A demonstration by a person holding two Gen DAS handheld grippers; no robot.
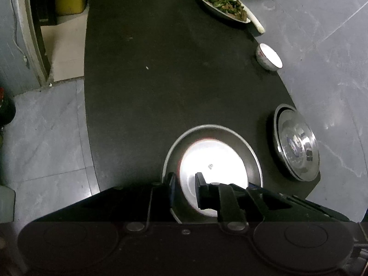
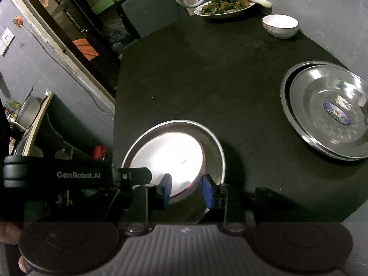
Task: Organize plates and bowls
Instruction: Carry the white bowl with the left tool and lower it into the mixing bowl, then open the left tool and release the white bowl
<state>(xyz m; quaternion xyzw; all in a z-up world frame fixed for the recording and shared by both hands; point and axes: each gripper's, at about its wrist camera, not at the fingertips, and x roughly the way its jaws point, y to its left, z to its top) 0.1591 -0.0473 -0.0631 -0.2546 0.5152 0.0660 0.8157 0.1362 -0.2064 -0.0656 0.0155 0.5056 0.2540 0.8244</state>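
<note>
I log the scene from left to right across each view.

Left wrist view:
- Left gripper (image 1: 185,185), bottom centre: jaws a little apart, straddling the near rim of the plate. One finger sits outside the rim, the other over the plate's inside. I cannot tell if the pads press on the rim.
- Steel plate (image 1: 212,161), lower centre of the frame on the dark surface (image 1: 161,80), with a white dish (image 1: 214,168) glaring bright inside it.
- Stacked steel plates (image 1: 296,146), lower right, near the edge of the surface, well apart from the gripper.
- Small white bowl (image 1: 269,56), right of centre.
- Dish of food (image 1: 223,4), upper right.

Right wrist view:
- Left gripper, black body marked GenRobot.AI, reaches in from the lower left to the rim of the steel plate (image 2: 214,147).
- Right gripper (image 2: 187,192), bottom centre: blue pads (image 2: 208,192) clearly apart, one on either side of the plate's near rim, with gaps showing.
- White dish (image 2: 170,161) inside that plate, just above the pads.
- Dish of food (image 2: 223,5), top centre.
- Small white bowl (image 2: 280,25), upper right.
- Stacked steel plates (image 2: 331,110), right edge.
</note>
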